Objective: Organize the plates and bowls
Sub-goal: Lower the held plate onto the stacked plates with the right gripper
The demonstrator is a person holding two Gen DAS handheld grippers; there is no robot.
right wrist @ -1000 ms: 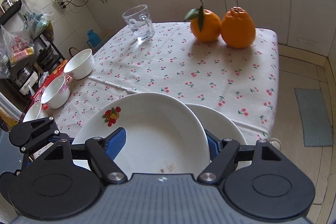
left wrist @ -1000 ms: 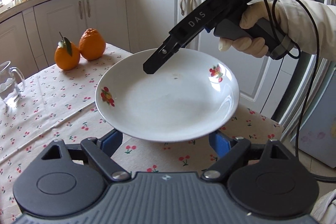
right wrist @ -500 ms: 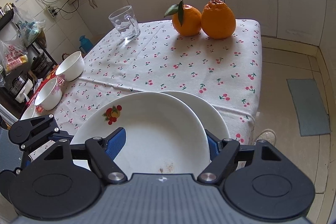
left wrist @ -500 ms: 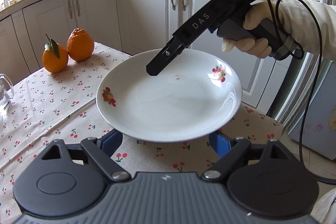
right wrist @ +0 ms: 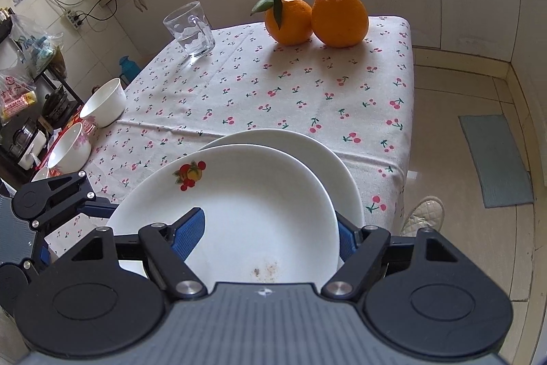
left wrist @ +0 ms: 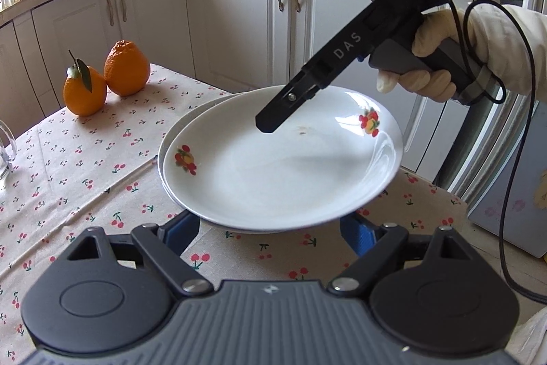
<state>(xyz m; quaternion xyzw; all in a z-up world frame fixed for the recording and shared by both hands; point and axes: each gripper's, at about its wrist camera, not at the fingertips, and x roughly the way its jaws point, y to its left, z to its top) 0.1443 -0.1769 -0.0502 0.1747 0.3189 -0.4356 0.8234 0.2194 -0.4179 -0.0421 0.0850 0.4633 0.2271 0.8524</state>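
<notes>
The right tool is clamped on the rim of the fruit-painted plate, one finger lying across the inside and the other under the edge. The left tool has its jaws apart at the opposite rim. Whether it touches the underside I cannot tell.

The plate hangs tilted, just above a plain white plate that sits near the corner of the bench. The step looks like stacking. Level the plate first, centre it over the lower one, lower it until the rims nest, and only then let go. The stack is near the bench edge, so any sideways slide is risky.

The held plate is a shallow, glossy white dish with two fruit motifs. It has brown specks near the gripped rim.
</notes>
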